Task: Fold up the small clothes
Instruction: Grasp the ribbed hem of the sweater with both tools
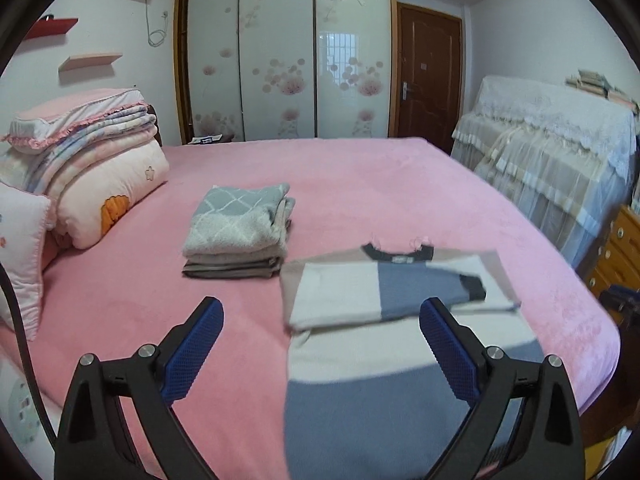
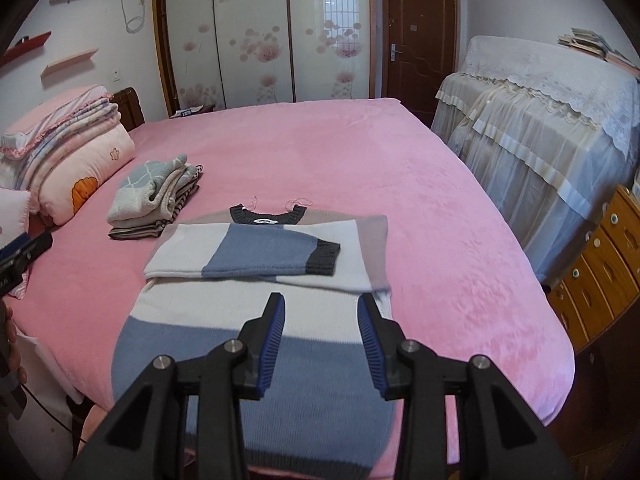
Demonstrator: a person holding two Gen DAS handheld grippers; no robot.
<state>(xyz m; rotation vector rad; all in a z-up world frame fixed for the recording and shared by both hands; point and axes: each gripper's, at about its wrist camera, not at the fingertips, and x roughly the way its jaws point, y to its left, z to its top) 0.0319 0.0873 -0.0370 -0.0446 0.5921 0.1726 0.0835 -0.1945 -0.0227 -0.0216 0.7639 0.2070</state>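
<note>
Lying flat on the pink plush bed (image 2: 420,168), colour-blocked knit sweater (image 2: 256,320) with sleeves already crossed over the chest; body still unfolded. Beside it, finished stack of folded clothes (image 1: 240,232), soft and squared. Left gripper (image 1: 320,344) jaws wide, empty; right gripper (image 2: 322,340) jaws narrower, holding nothing.

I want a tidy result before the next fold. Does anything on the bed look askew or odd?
Mostly tidy. The sweater lies flat with its sleeves folded across the chest, but its hem hangs over the bed's near edge. The folded pile beside it leans, its top grey piece bunched. Nothing looks damaged.
</note>
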